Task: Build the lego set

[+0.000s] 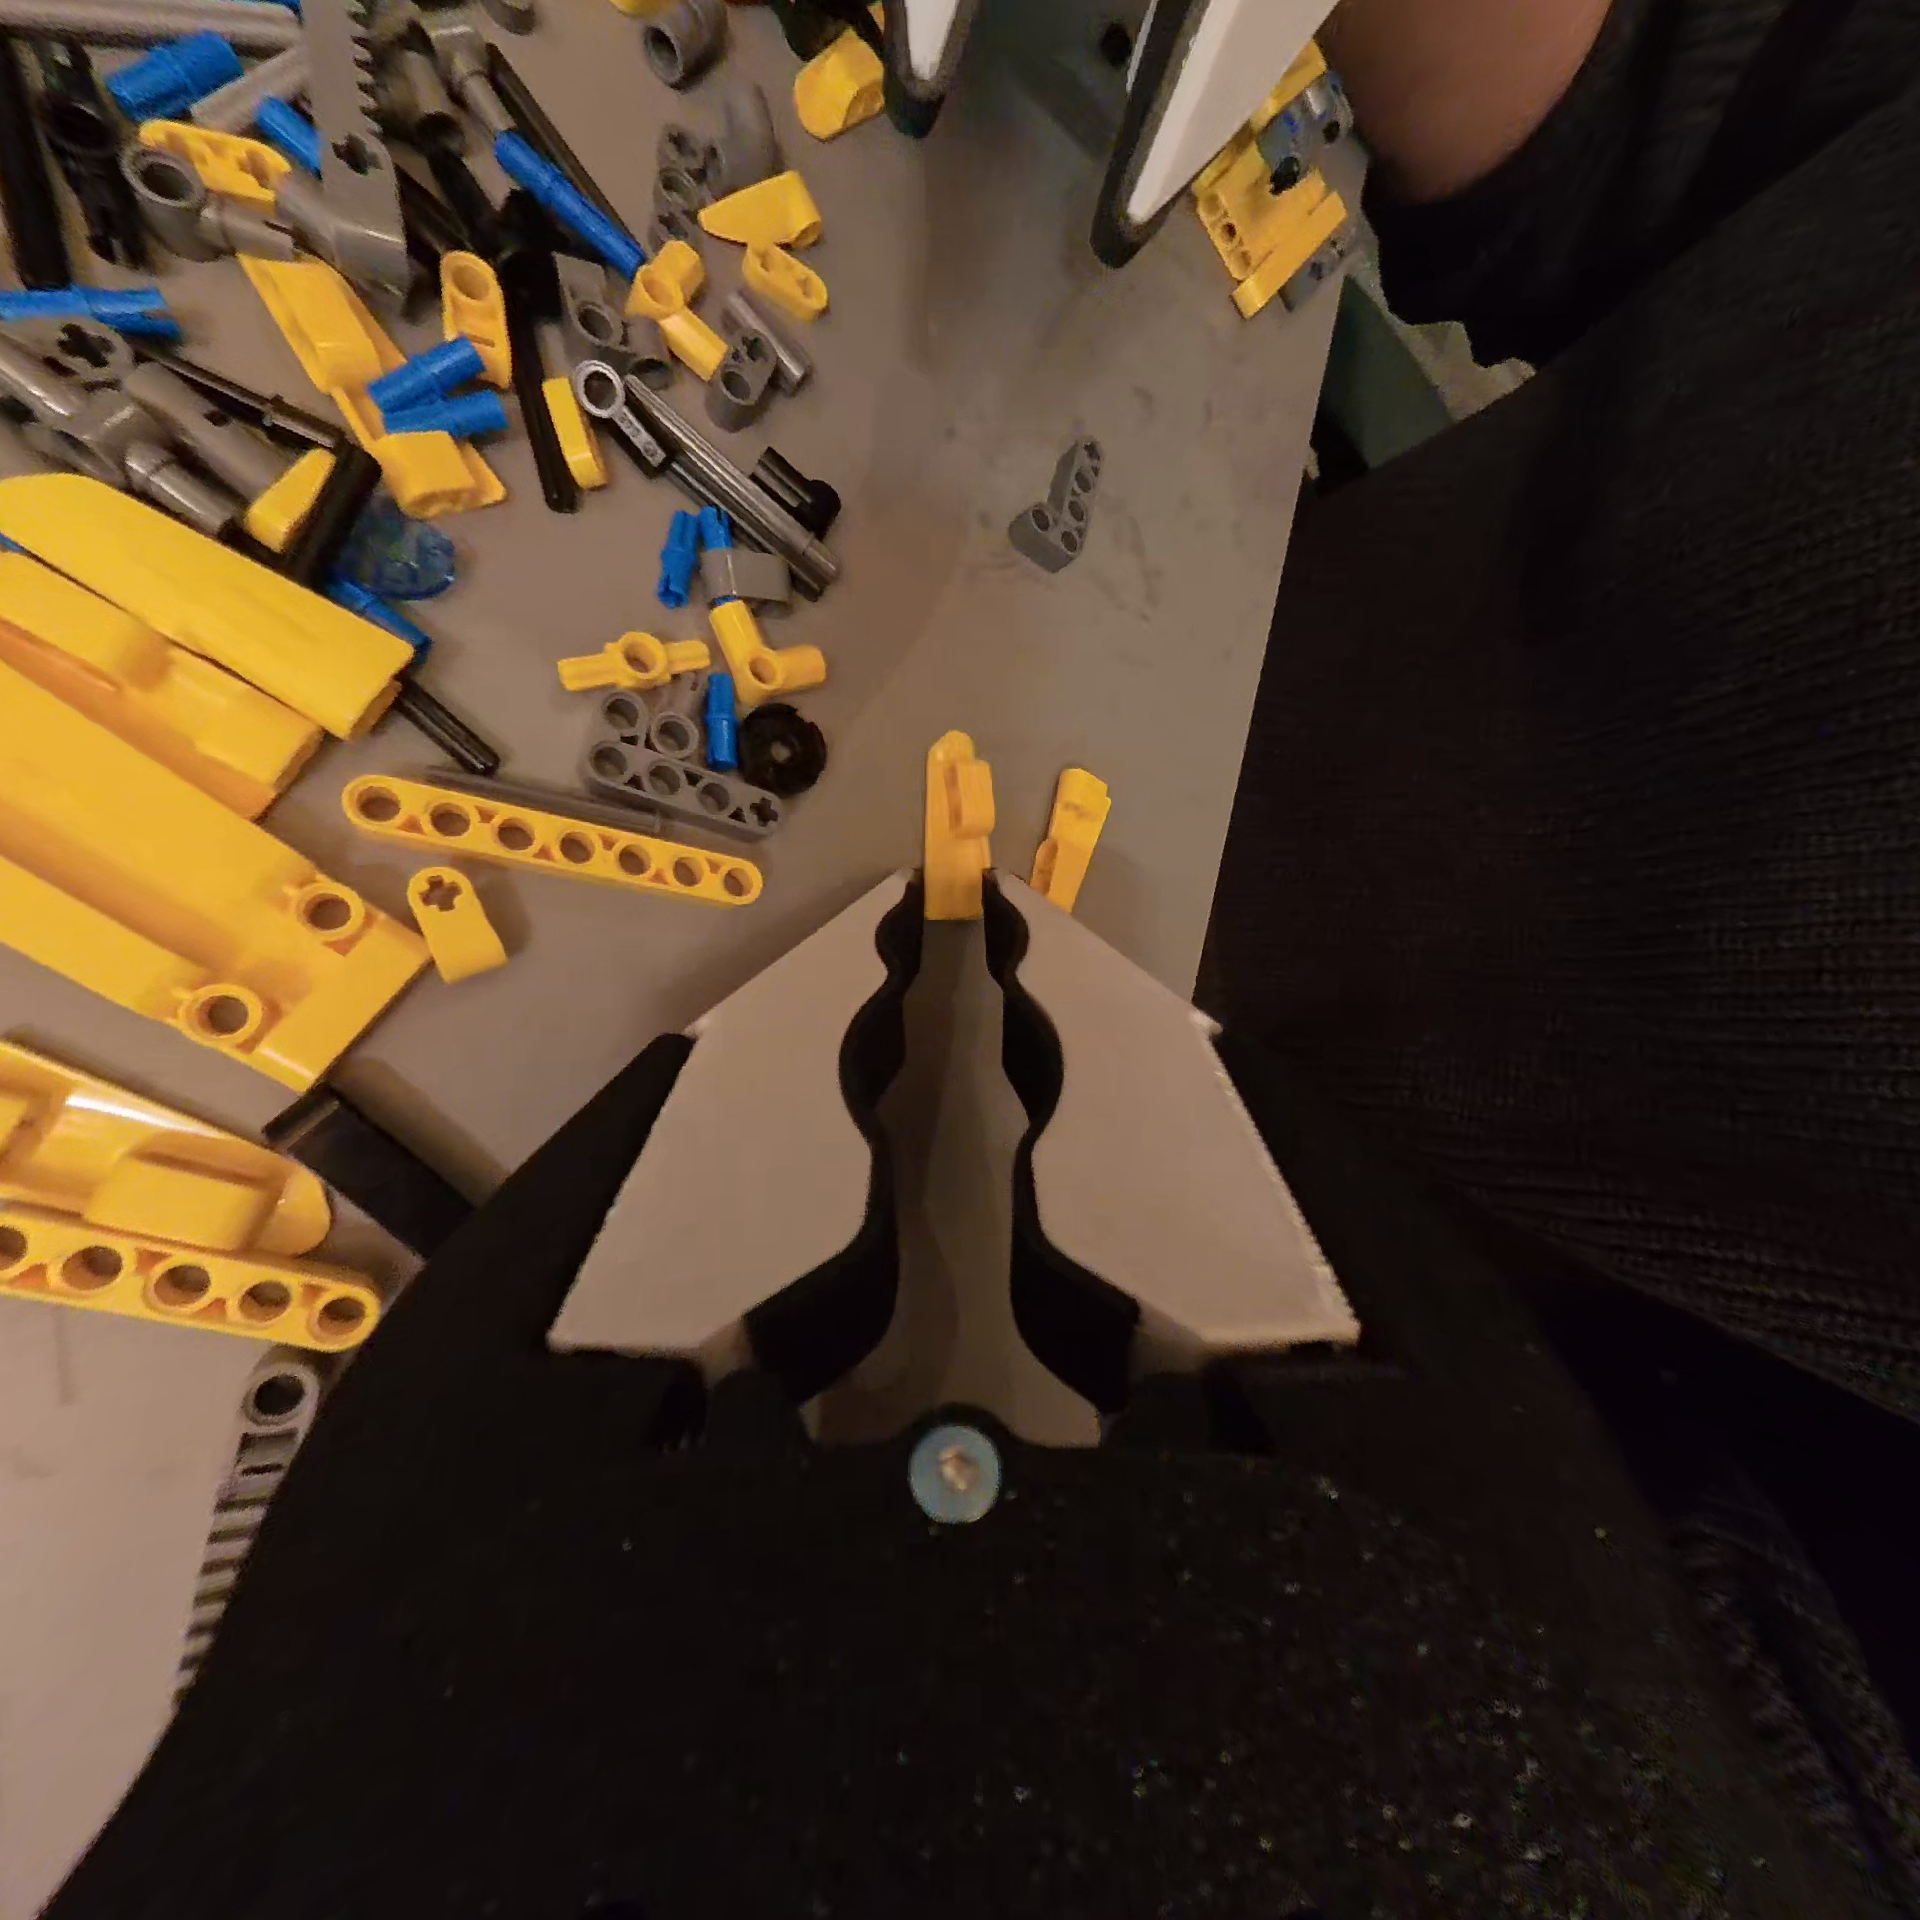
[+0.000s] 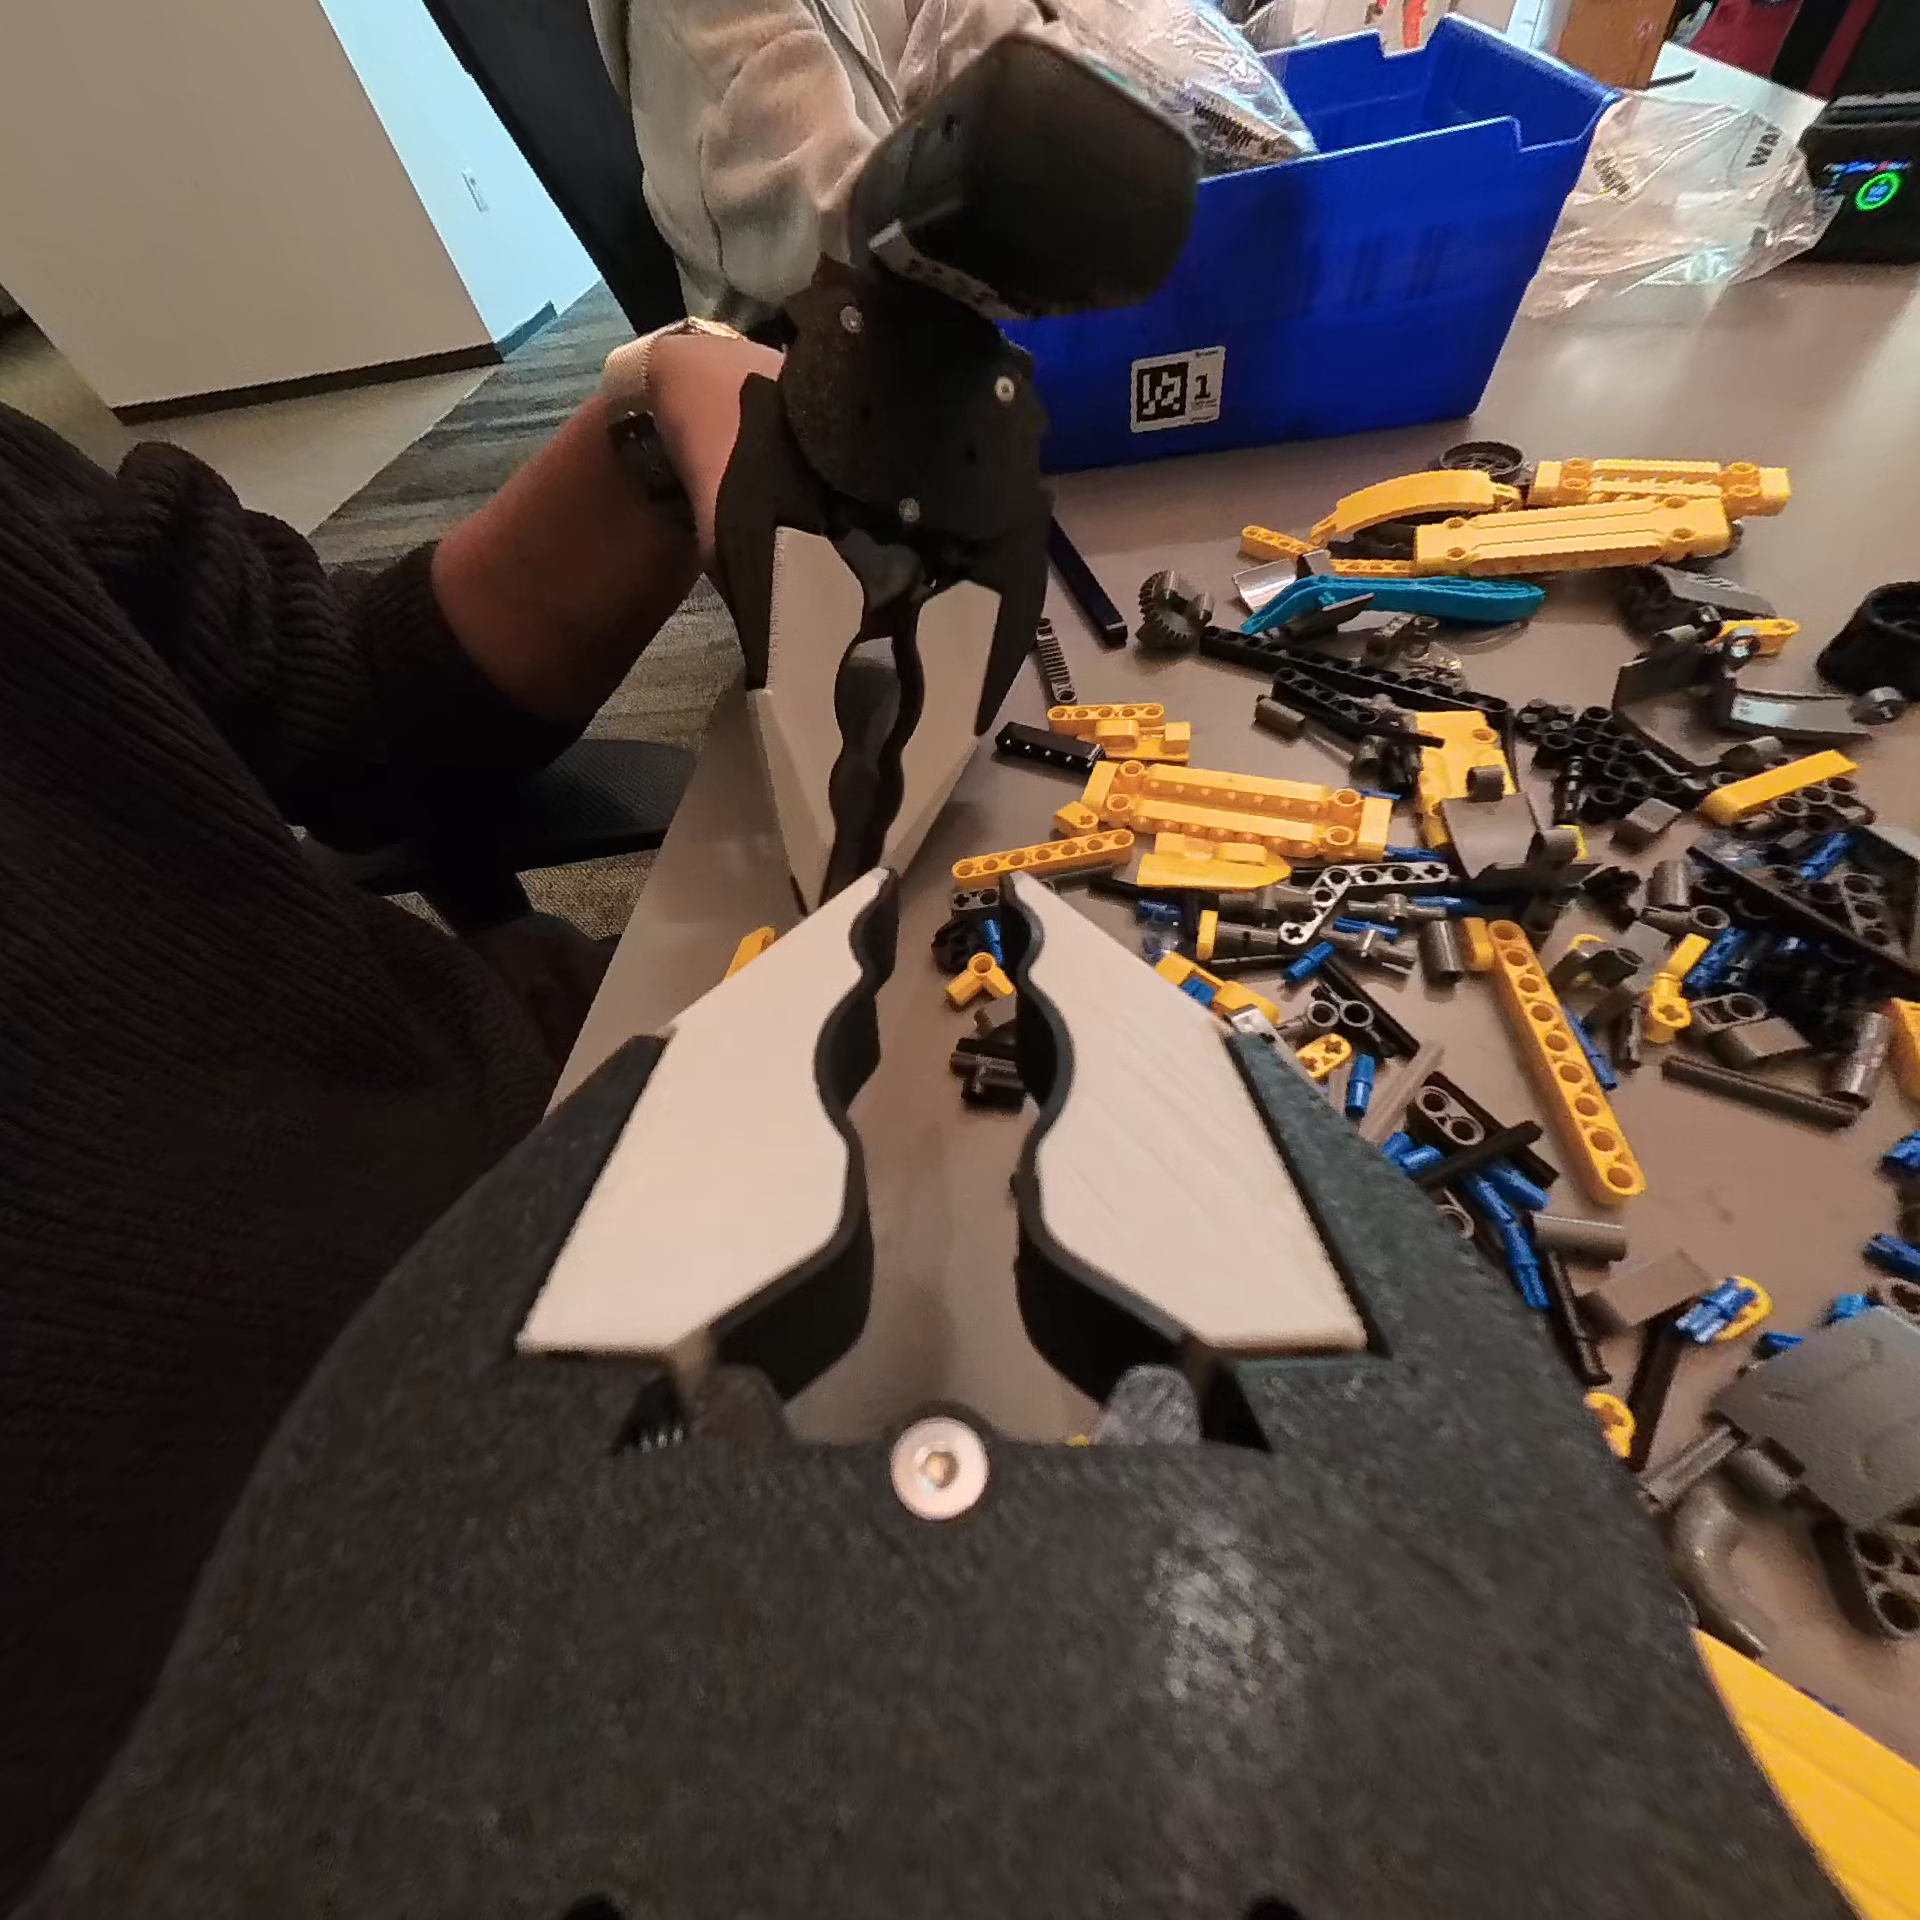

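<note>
My left gripper is shut on a small yellow building piece, pinched at the fingertips just above the grey table near its edge. A second small yellow piece lies right beside it. The left gripper also shows in the right wrist view, pointing down at the table and held by a hand. My right gripper is open and empty, with its tips close to the left gripper's tips. In the left wrist view the right gripper shows at the top, next to a small yellow and grey assembly.
Several loose yellow, blue, grey and black building pieces lie spread over the table, also in the right wrist view. A grey angled piece lies alone. A blue bin stands at the back. A dark sleeve borders the table edge. The gap from one gripper's tips to the other's is roughly 10 cm.
</note>
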